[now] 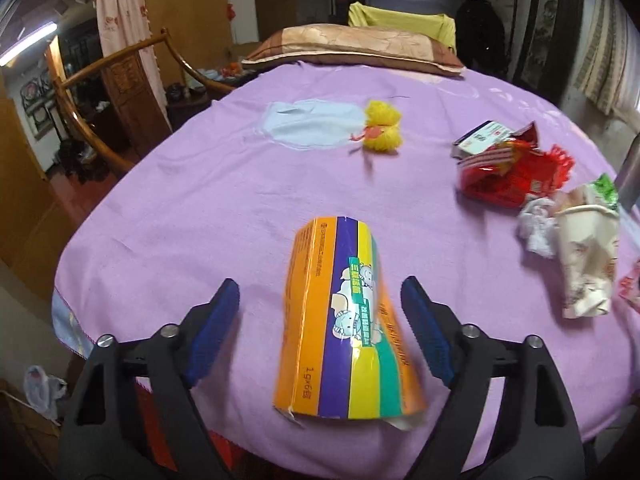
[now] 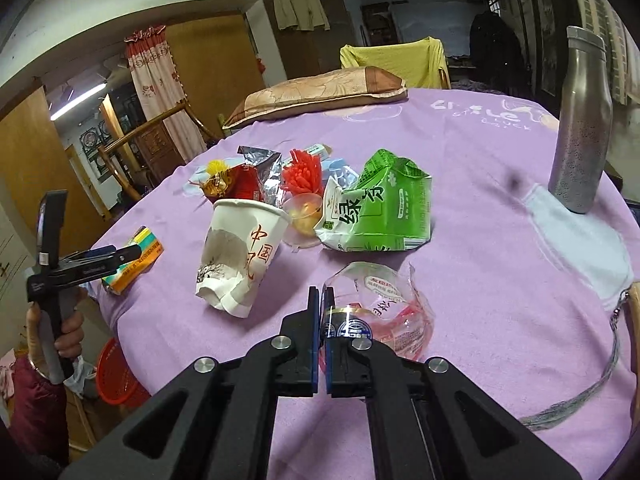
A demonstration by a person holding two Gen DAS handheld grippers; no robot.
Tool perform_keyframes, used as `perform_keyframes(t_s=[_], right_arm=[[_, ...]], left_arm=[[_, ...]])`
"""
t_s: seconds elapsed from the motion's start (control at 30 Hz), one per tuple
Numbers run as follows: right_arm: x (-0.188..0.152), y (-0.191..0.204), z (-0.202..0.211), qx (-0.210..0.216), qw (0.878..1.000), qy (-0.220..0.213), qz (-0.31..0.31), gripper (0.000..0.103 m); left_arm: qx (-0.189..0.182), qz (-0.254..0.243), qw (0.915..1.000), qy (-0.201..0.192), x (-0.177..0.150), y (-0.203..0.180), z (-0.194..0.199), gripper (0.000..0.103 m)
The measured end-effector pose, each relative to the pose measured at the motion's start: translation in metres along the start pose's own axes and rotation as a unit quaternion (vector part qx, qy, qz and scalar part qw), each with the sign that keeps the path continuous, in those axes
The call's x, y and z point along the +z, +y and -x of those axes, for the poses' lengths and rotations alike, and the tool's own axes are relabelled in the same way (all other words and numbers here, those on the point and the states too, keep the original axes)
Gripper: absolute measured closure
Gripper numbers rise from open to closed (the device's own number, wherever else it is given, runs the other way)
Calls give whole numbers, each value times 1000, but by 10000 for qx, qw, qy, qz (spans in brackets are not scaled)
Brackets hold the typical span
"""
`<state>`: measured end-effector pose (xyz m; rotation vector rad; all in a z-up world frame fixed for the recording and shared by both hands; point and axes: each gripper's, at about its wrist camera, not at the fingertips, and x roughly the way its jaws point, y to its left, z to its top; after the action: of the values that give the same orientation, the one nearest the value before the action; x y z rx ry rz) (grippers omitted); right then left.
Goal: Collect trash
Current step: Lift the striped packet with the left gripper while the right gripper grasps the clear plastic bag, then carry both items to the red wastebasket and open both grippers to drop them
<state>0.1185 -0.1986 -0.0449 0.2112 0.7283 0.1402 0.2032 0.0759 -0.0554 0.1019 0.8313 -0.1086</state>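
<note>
- Standing wide apart, the jaws of the left hand-held gripper (image 1: 320, 312) flanked an orange striped box (image 1: 346, 320) without touching it; the box lay on the lilac-covered table (image 1: 180, 208) near its front edge.
- Clamped together, the jaws of the right hand-held gripper (image 2: 321, 312) pinched the edge of a clear plastic wrapper (image 2: 384, 308) lying on the table just ahead.
- Beyond the wrapper, a crumpled paper cup (image 2: 240, 252) lay tilted, beside a green carton (image 2: 380, 208), a small clear cup (image 2: 306, 214), a red foil bag (image 2: 244, 182) and red fringe (image 2: 302, 172).
- Farther off in the left view lay a yellow pompom (image 1: 382, 128).
- A steel flask (image 2: 582, 120) stood upright at the table's right side, well apart from the trash.
- A pillow (image 2: 316, 92) rested at the far edge.
- A hand (image 2: 70, 332) gripped the left tool's handle, above a red basket (image 2: 118, 376) on the floor.
</note>
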Motion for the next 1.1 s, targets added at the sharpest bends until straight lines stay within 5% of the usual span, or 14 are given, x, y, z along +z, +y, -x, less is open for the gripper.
perform_keyframes(t_s=[0.13,0.27,0.33,0.37,0.6,0.87,1.1], right_arm=[[0,3,-2,12,10000,22,74,97],[1,5,-5,41,9999,62,83,98],[1,6,-4,45,9999,47,91,100],[2,6,-2,34,9999,22,94,100],[15,7,19,55,9994,-325,111,100],[30,48,34,441,9962,-560,503,100],[39,117,35,1013,9883,-463,1045,100]], left_arm=[[-117,36,9997,226,-4,0,-9,21],[200,-270,9992,224,-5,-12,-18,17],[329,-322,9988,142,-5,-15,-22,26],[213,-319,9991,171,-4,-15,-23,48],[-229,60,9994,-269,4,2,14,49],[184,606,9967,-504,-22,64,63,49],[642,1238,9902,-11,-93,143,65,46]])
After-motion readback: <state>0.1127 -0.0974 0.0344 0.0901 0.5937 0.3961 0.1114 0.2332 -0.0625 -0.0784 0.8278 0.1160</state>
